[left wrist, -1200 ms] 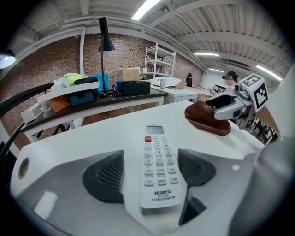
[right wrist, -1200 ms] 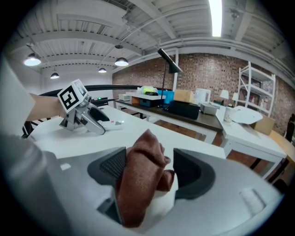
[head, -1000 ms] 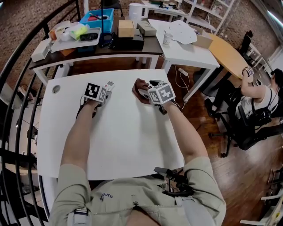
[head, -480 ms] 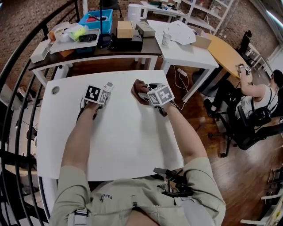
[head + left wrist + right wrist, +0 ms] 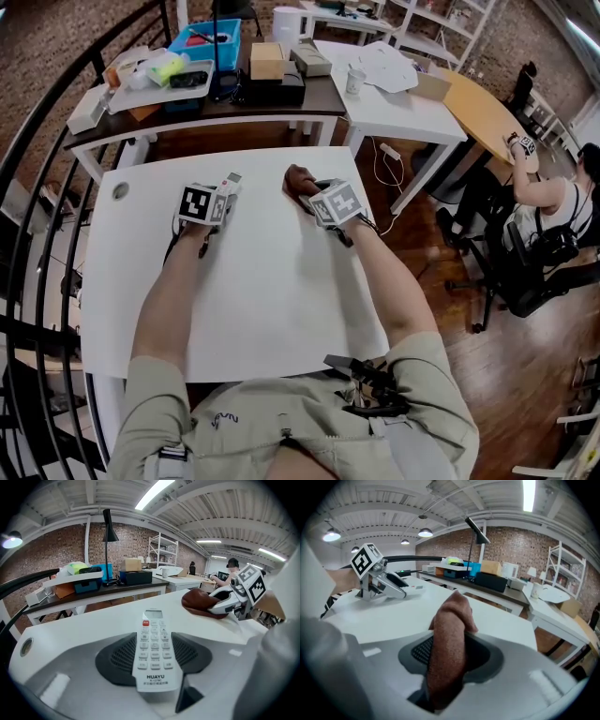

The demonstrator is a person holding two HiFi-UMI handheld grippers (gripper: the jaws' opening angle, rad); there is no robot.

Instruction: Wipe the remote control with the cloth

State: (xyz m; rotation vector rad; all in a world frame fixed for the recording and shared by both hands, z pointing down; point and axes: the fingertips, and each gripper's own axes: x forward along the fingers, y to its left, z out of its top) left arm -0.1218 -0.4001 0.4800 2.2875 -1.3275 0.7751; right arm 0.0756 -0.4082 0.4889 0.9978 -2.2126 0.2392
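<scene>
The white counter (image 5: 272,291) is bare from its near edge, by the person's lap, up to the two grippers past its middle.

The left gripper (image 5: 223,190) has just been closing its fingers, and they now clamp the long sides of the remote control (image 5: 152,646). The remote is white, faces keys-up and points away toward the far edge. Its far end seems to sit just above the counter, though the angle leaves that unsure.

Just beside it, the right gripper (image 5: 305,192) has also just been closing its fingers. They now pinch the brown cloth (image 5: 447,644), which stands bunched between them and spills beyond the tips. Cloth and remote are near each other but apart.

The counter's left side, with a round grommet (image 5: 119,190) near the far corner, lies open, as does its wide near half. A black railing (image 5: 37,187) curves just beyond the left edge. Wooden floor (image 5: 441,309) opens on the right, where a person (image 5: 553,216) sits well apart.

Behind the far edge stands a dark counter (image 5: 206,103) with a blue bin (image 5: 208,42) and a cardboard box (image 5: 266,60). A brick wall (image 5: 126,545) closes the room beyond.
</scene>
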